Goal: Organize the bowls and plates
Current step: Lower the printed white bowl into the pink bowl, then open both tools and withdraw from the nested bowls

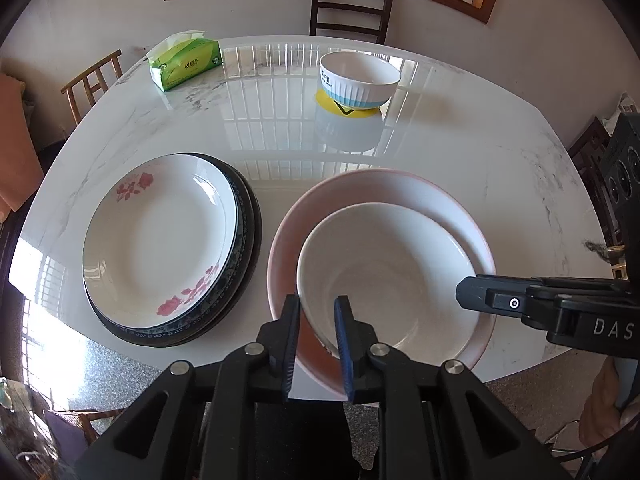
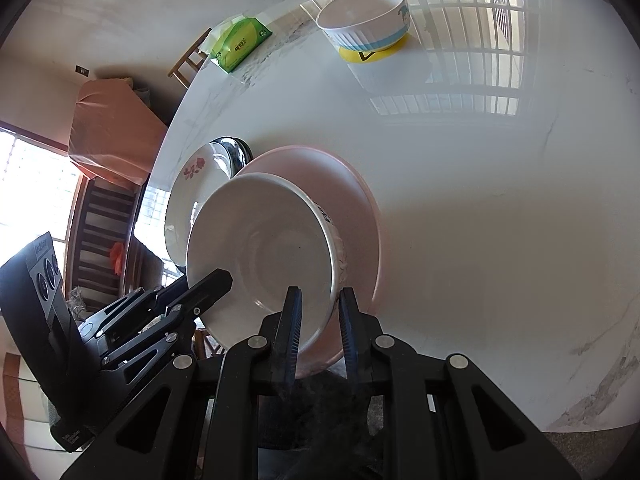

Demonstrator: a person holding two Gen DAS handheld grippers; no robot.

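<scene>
White bowl (image 1: 384, 276): sits inside the pink bowl (image 1: 404, 188), at the table's (image 1: 460, 140) near edge.
Left gripper (image 1: 318, 316): jaws clamped on the bowl's rim at 7 o'clock.
Right gripper (image 2: 318, 312): jaws clamped on its rim at 3 o'clock (both arms equally near).
Plates (image 1: 160, 240): stacked at 9 o'clock.
Striped bowl (image 1: 358, 78): at 12 o'clock; writing too small.
Writing: "DAS" on the right gripper.

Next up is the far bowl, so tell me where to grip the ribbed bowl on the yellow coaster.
Grip the ribbed bowl by its thin rim, one finger inside and one outside, coming from above on the near side. It stands upright and open on the yellow coaster, and its wall looks too wide to span.
</scene>
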